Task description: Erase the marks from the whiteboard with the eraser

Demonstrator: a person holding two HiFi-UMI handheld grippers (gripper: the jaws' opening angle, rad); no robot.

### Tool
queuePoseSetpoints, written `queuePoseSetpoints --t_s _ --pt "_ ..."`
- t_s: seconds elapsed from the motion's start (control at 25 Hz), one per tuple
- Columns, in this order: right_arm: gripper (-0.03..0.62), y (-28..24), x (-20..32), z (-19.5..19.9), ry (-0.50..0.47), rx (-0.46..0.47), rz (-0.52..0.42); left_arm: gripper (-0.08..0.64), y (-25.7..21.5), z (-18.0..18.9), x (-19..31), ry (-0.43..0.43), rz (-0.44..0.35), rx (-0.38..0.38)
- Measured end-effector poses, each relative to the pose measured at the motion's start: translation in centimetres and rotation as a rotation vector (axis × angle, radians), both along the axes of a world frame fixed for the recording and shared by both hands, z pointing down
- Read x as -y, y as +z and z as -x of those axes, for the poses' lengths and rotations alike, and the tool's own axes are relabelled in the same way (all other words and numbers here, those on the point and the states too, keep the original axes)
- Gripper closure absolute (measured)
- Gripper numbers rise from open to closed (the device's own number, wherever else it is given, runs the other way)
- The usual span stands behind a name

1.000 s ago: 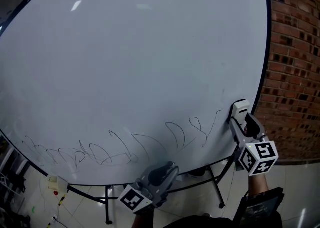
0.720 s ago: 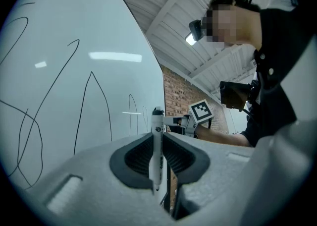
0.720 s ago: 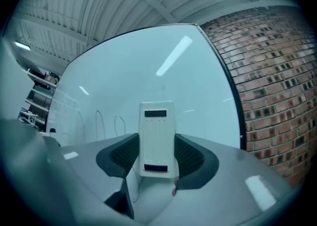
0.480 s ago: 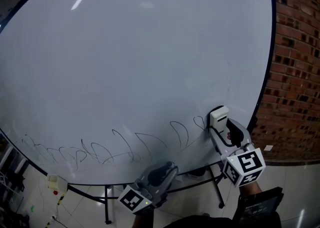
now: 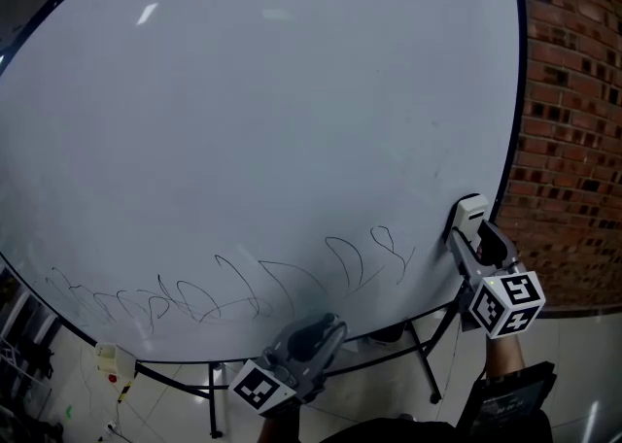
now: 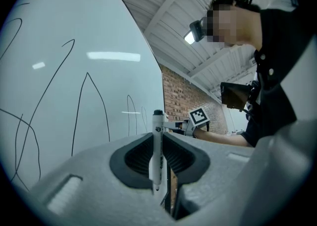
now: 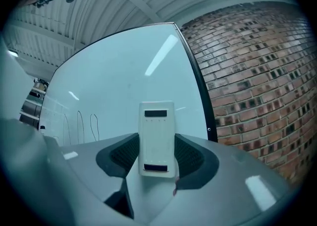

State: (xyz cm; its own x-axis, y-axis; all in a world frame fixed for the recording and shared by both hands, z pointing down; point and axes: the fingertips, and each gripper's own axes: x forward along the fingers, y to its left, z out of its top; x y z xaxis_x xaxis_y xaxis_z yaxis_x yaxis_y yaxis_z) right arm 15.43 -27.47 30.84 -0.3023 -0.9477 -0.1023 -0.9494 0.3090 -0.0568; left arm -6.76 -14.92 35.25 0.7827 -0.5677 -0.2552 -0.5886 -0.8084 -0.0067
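A big whiteboard (image 5: 262, 120) fills the head view, with looping black marks (image 5: 243, 290) along its lower part. My right gripper (image 5: 470, 222) is shut on a white eraser (image 5: 468, 209) and holds it against the board near the right frame, just right of the last mark (image 5: 389, 249). In the right gripper view the eraser (image 7: 157, 138) sits upright between the jaws. My left gripper (image 5: 326, 326) hangs below the board's bottom edge, shut on a white marker (image 6: 157, 151) with a black cap.
A brick wall (image 5: 573, 120) stands right of the board. The board's black stand legs (image 5: 420, 354) reach the pale floor below. A small yellowish object (image 5: 109, 361) hangs at the board's lower left. A person's dark-sleeved body (image 6: 277, 71) shows in the left gripper view.
The right gripper swept the eraser left over the rightmost marks, then back up and right to the board's edge. The stroke nearest the right frame is gone. The left gripper stayed put.
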Motion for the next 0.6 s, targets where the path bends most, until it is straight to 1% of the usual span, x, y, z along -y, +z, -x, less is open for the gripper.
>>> queuePoseSetpoints --t_s 0.12,0.2,0.32,0.44,0.52,0.6 --pt "0.365 -0.1 -0.1 0.3 0.024 -0.011 -0.006 0.497 0.1 0.1 -0.1 -0.003 0.004 0.002" --pt "0.365 -0.2 -0.3 1.3 0.02 -0.03 -0.011 0.499 0.2 0.3 -0.2 -0.005 0.008 0.0" --pt "0.365 -0.6 -1.2 4.9 -0.054 -0.057 -0.02 0.498 0.4 0.5 -0.3 -0.007 0.007 -0.006" --pt "0.365 -0.9 -2.4 9.7 -0.142 -0.119 -0.033 0.499 0.4 0.7 -0.2 -0.008 0.004 -0.016" --pt "0.365 -0.9 -2.6 11.0 -0.17 -0.141 -0.032 0.497 0.4 0.8 -0.2 -0.009 0.004 -0.023" --pt "0.365 -1.0 -2.5 10.6 -0.187 -0.13 -0.021 0.498 0.3 0.9 0.0 -0.011 0.005 -0.028"
